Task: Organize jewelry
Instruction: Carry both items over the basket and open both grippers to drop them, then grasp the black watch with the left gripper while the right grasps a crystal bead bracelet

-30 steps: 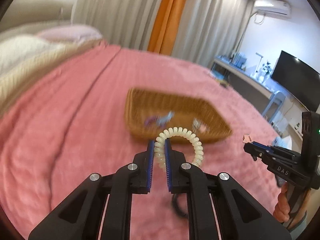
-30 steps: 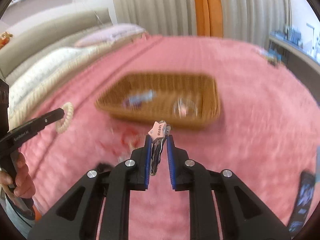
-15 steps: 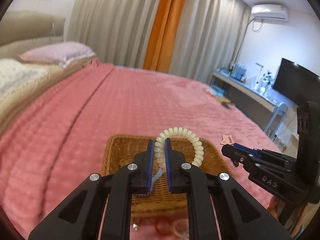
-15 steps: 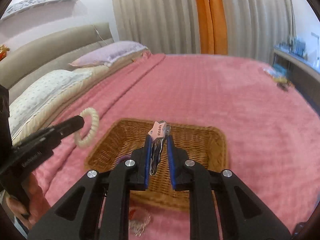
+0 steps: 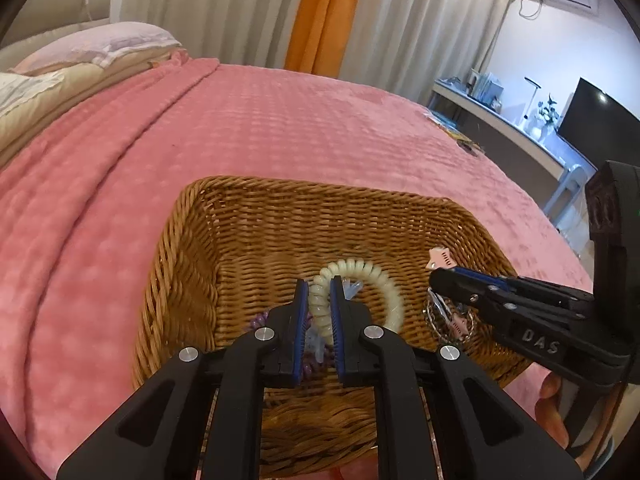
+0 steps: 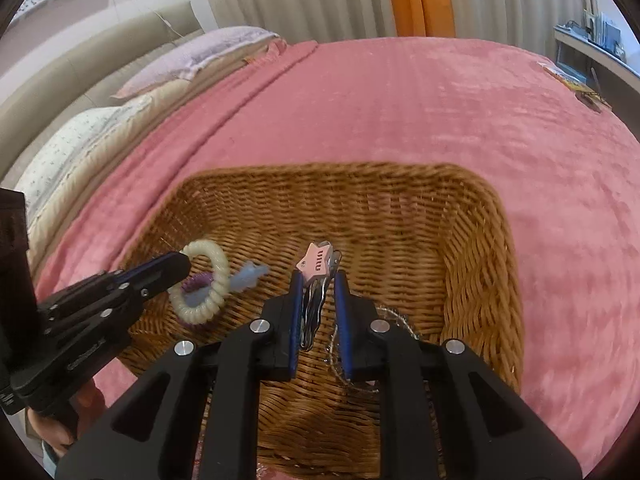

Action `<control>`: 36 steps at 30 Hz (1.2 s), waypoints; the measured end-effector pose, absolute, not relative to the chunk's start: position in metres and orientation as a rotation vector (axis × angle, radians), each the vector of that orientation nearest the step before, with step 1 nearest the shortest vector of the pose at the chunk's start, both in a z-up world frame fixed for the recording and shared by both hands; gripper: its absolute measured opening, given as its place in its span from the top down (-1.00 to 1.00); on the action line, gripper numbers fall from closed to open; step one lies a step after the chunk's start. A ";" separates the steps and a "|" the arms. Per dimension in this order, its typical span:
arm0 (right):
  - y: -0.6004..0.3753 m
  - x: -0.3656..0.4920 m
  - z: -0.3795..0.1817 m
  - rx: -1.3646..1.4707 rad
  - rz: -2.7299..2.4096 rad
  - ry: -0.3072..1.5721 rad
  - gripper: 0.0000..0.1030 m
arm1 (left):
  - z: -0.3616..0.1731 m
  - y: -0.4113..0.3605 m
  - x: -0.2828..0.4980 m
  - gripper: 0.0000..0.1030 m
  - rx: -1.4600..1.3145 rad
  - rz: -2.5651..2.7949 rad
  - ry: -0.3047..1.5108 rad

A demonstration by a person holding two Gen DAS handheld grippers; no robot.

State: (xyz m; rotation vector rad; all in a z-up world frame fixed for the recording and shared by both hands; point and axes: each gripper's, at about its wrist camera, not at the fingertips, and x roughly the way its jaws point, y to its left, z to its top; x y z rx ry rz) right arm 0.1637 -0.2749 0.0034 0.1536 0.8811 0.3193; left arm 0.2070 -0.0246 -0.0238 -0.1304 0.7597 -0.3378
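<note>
A brown wicker basket (image 5: 224, 240) (image 6: 472, 264) sits on the pink bedspread. My left gripper (image 5: 319, 284) (image 6: 182, 258) is shut on a cream spiral hair tie (image 5: 384, 280) (image 6: 216, 276) and holds it inside the basket, low over the bottom. My right gripper (image 6: 316, 278) (image 5: 438, 274) is shut on a pink star hair clip (image 6: 316, 262) (image 5: 439, 257), held over the basket's right half. A purple spiral tie (image 6: 198, 280), a light blue piece (image 6: 250, 274) and a silver chain (image 5: 444, 316) (image 6: 360, 380) lie in the basket.
Pink bedspread (image 5: 280, 120) all around the basket. Pillows (image 6: 192, 56) at the far left, curtains behind. A desk and a TV (image 5: 592, 120) stand at the right. Small items (image 6: 576, 88) lie at the bed's far right edge.
Both grippers moved forward and down, from in front of the basket to inside it, still holding the hair tie and the clip. The right jaws look slightly wider.
</note>
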 end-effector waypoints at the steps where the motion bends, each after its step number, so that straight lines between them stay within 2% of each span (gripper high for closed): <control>1: -0.275 0.165 0.001 0.156 0.321 0.895 0.71 | -0.023 -0.025 0.207 0.64 -0.130 -0.345 0.762; 2: -0.275 0.167 0.000 0.161 0.324 0.903 0.59 | -0.022 -0.024 0.205 0.52 -0.132 -0.349 0.759; 3: -0.276 0.167 -0.001 0.169 0.324 0.908 0.40 | -0.020 -0.025 0.204 0.46 -0.132 -0.350 0.753; 4: -0.277 0.165 0.000 0.174 0.323 0.905 0.29 | -0.018 -0.023 0.201 0.43 -0.136 -0.354 0.747; 5: -0.279 0.164 0.001 0.179 0.322 0.897 0.10 | -0.014 -0.020 0.197 0.39 -0.147 -0.366 0.738; 8: -0.282 0.153 0.014 0.183 0.328 0.860 0.09 | -0.002 -0.013 0.186 0.31 -0.165 -0.375 0.706; 15: -0.279 0.090 0.059 0.144 0.375 0.749 0.09 | 0.036 0.018 0.126 0.31 -0.225 -0.405 0.587; 20: -0.273 0.040 0.074 0.101 0.406 0.704 0.09 | 0.039 0.037 0.088 0.31 -0.264 -0.398 0.561; 28: -0.269 -0.001 0.053 0.102 0.403 0.751 0.10 | 0.006 0.047 0.056 0.31 -0.274 -0.388 0.649; 30: -0.267 0.000 0.041 0.108 0.396 0.783 0.23 | -0.005 0.046 0.053 0.31 -0.269 -0.383 0.691; 36: -0.267 0.029 -0.004 0.143 0.368 0.907 0.34 | -0.037 0.032 0.044 0.31 -0.266 -0.417 0.807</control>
